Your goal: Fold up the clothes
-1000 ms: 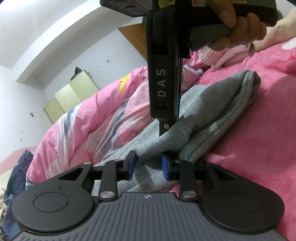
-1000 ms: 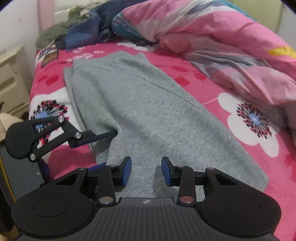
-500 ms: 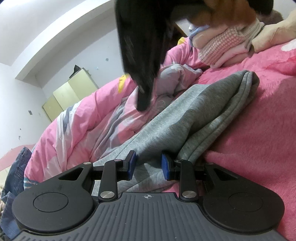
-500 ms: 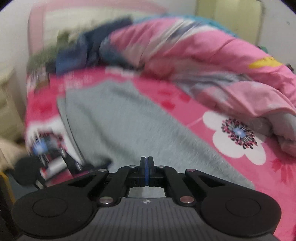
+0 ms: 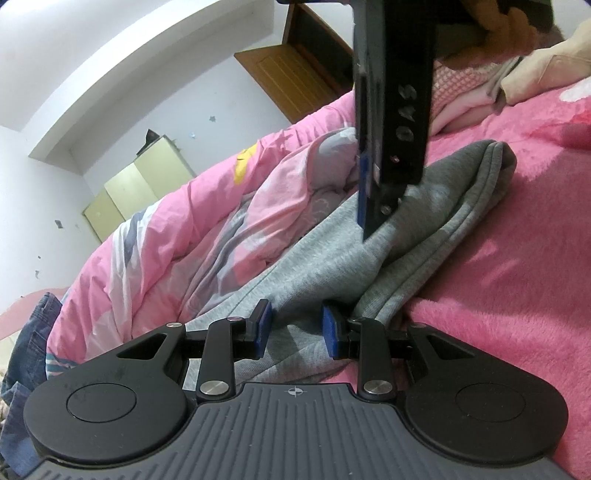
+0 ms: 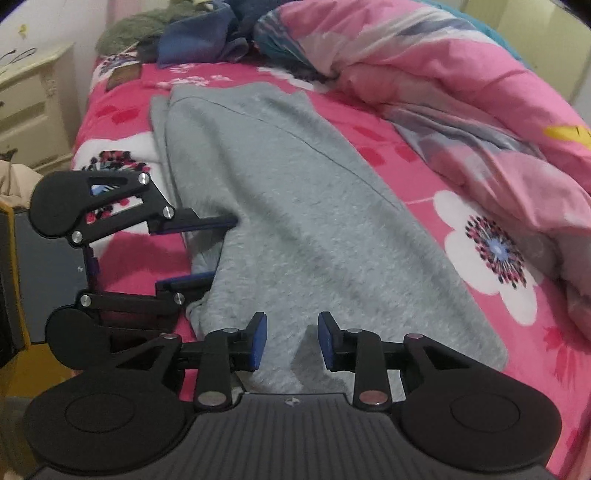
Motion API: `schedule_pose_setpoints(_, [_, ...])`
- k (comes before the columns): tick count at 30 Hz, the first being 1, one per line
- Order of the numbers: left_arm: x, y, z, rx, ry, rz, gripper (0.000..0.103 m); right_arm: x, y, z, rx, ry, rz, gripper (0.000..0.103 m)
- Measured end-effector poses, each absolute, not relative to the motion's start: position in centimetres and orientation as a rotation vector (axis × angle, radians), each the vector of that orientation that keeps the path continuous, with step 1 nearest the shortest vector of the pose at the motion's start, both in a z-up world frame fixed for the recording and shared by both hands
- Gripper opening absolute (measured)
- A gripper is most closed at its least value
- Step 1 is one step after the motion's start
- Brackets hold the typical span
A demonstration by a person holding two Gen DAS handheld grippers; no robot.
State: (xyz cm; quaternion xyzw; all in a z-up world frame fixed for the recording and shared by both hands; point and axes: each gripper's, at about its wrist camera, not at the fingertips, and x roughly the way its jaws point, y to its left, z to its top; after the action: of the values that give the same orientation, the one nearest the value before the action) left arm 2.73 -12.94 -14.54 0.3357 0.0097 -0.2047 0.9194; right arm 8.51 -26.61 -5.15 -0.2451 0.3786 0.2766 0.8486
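Observation:
A grey garment lies lengthwise on the pink flowered bed sheet. My left gripper lies low at the garment's near side edge. Its pads hold a bunched fold of the grey garment, and creases run toward them. The right wrist view shows the left gripper at the left, with one finger on the cloth and the other tucked under it. My right gripper hovers over the garment's near end, its jaws opening with nothing between them. The right gripper also hangs point-down over the cloth in the left wrist view.
A rumpled pink quilt fills the far side of the bed. Dark and green clothes are piled at the bed's head, and a cream nightstand stands beside it. Folded pink clothes lie beyond the garment. A hand holds the right gripper.
The right gripper snapped shut half a second ago while swinging up and away. Now its jaws stand apart again over the garment. The left gripper and its fold have not moved.

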Motion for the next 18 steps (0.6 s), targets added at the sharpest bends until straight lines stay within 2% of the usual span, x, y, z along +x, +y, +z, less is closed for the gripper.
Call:
schedule_pose_setpoints(4, [2.7,-12.9,-14.5,0.689,0.022,-0.427,0.029,8.0,-26.7,-4.3,-0.495,0.786,0.651,0.033])
schedule_pose_setpoints(10, [2.5,-12.9,-14.7,0.696,0.019,-0.426,0.028,8.6,-26.4,-6.1,-0.489,0.834,0.637,0.033])
schedule_pose_setpoints(14, [2.5,-12.9,-14.7,0.699,0.016,-0.427,0.028,8.6,-26.5,-6.5,-0.443,0.859,0.627,0.021])
schedule_pose_setpoints(15, [2.5,-12.9,-14.7,0.699,0.016,-0.427,0.028,8.6,-26.4,-6.5,-0.437,0.862,0.626,0.014])
schedule_pose_setpoints(18, [2.4,-12.8,-14.8,0.699,0.012,-0.424,0.028,7.9,-25.8,-6.5,-0.466,0.842,0.608,0.004])
